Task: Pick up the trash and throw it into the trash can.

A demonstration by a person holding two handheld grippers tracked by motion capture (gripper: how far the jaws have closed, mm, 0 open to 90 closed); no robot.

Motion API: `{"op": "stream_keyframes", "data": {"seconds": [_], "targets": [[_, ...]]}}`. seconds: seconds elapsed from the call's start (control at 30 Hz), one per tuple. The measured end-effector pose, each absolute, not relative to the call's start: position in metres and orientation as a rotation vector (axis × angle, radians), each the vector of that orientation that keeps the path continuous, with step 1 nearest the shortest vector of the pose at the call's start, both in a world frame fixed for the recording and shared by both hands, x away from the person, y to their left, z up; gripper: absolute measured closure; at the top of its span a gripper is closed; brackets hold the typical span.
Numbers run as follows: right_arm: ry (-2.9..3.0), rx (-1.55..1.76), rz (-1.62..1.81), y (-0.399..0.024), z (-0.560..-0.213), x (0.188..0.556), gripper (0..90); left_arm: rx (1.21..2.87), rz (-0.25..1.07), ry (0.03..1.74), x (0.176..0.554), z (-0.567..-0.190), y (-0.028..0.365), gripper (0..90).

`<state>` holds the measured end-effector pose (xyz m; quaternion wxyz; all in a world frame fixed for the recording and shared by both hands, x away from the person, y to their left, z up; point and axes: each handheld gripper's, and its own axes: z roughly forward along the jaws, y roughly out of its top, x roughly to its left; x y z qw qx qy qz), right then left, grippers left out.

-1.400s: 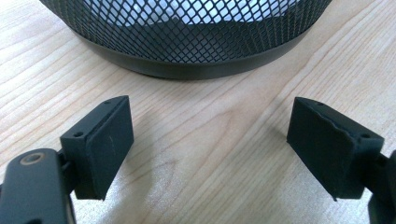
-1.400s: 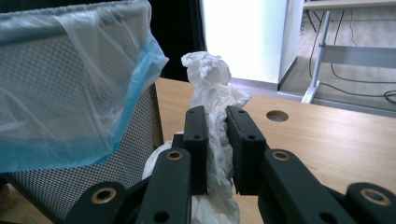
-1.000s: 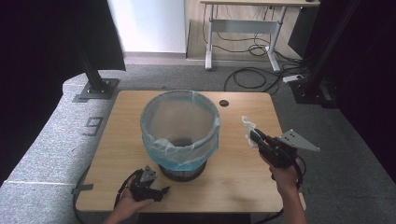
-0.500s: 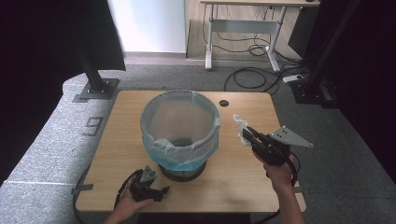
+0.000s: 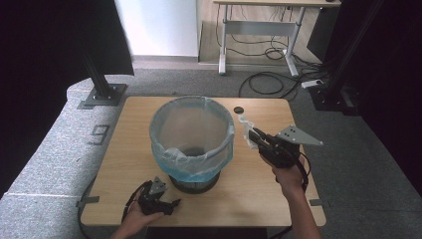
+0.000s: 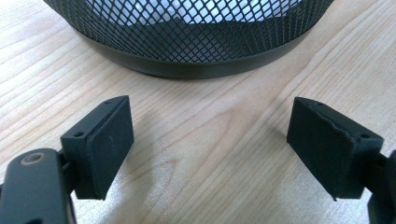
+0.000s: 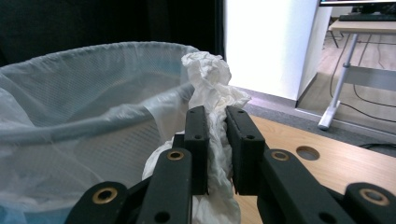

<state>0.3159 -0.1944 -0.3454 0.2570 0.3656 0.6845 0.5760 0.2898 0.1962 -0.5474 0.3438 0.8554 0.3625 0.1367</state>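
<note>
At three o'clock of the bin (image 5: 192, 139), my right gripper (image 5: 250, 133) pinches a tissue (image 7: 212, 98).
I hold it high to clear the rim; left gripper (image 5: 169, 204) rests open on the table (image 5: 124, 144) at seven, out of the way.

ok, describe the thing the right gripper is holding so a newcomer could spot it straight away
Start at the mesh wastebasket with the pale blue liner in the middle of the wooden table. Just off its right rim, the right gripper is shut on a crumpled white tissue. It is the only white, wrinkled thing above the table.
</note>
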Motion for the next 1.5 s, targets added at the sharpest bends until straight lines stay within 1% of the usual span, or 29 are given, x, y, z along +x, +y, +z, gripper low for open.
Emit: {"op": "stream_keyframes", "data": {"seconds": [0.67,1.0,1.5], "targets": [[1.879,0.946,1.579,-0.171,-0.327,0.328,78.3,2.229,0.356,0.938,0.29,-0.547,0.197,14.6],[1.908,0.909,1.585,-0.152,-0.319,0.333,78.2,2.229,0.356,0.938,0.29,-0.547,0.197,14.6],[1.957,0.869,1.575,-0.124,-0.317,0.344,78.2,2.229,0.356,0.938,0.29,-0.547,0.197,14.6]]}}
